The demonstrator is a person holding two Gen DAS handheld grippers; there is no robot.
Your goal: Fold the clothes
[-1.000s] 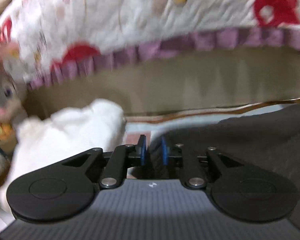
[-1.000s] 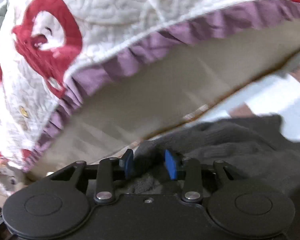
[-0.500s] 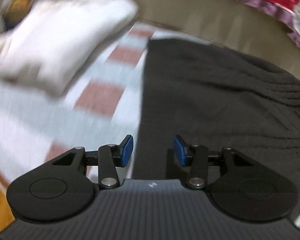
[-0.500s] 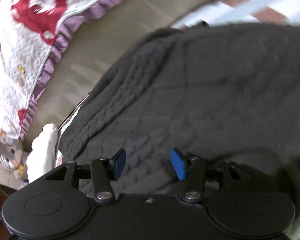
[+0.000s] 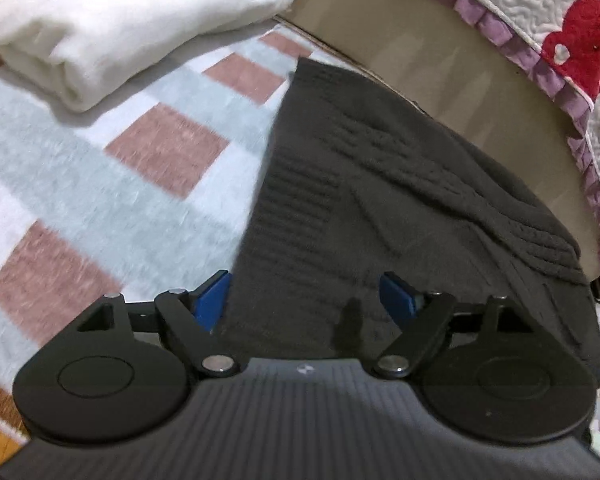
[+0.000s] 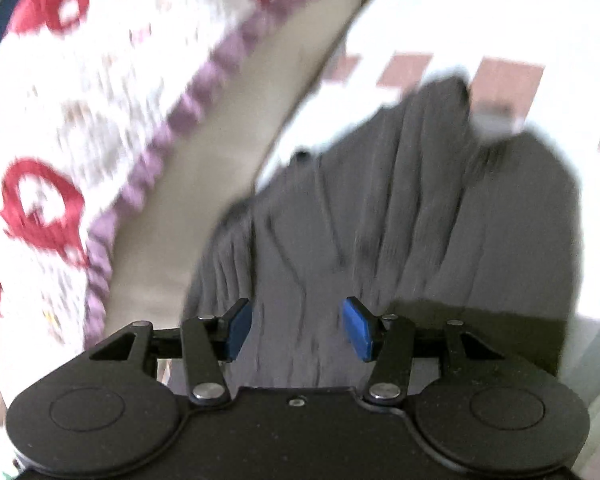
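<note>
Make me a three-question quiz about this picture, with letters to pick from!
1. Where does the folded white garment lie?
A. on the checked blanket
B. on the sweater
C. in a gripper

2. What colour is the knitted sweater?
A. red
B. dark grey
C. yellow

3. How is the left gripper?
A. shut on the sweater
B. shut on nothing
C. open

Answers:
1 A, it rests on the checked blanket, apart from the sweater.
2 B, its cable knit is dark grey in both views.
3 C, its blue pads stand wide apart above the sweater, holding nothing.
</note>
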